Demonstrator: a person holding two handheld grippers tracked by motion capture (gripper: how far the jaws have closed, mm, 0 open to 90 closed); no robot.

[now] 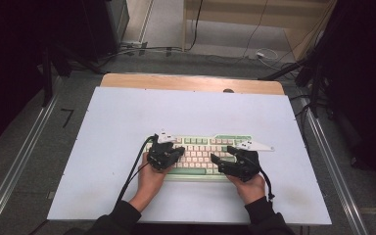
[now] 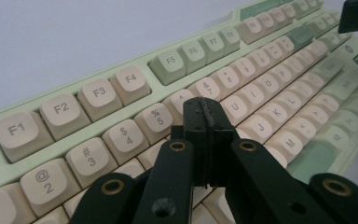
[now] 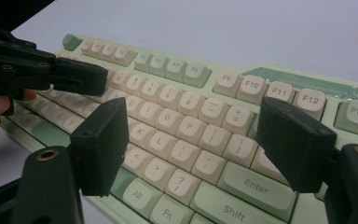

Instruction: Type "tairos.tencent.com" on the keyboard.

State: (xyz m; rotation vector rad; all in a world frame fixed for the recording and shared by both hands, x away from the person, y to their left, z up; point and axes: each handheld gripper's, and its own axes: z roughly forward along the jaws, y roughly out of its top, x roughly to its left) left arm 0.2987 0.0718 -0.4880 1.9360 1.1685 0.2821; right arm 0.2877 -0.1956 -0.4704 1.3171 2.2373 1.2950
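While one keyboard (image 1: pixel 200 155) lies on the table (image 1: pixel 112 147), the left gripper (image 2: pixel 206 122) hovers closed and the right gripper (image 3: pixel 191 140) gapes empty.

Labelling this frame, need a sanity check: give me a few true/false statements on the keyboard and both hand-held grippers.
1. The left hand-held gripper has its jaws shut with nothing between them. True.
2. The right hand-held gripper is shut too. False: its jaws stand wide apart, with keys showing between them.
3. The keyboard is black with red keys. False: it has a pale green case with cream and green keys.
4. The keyboard lies on a white sheet that covers the table. True.
5. The left hand-held gripper hovers over the Enter key. False: in the left gripper view its tip is over the number row, near the 6 key.
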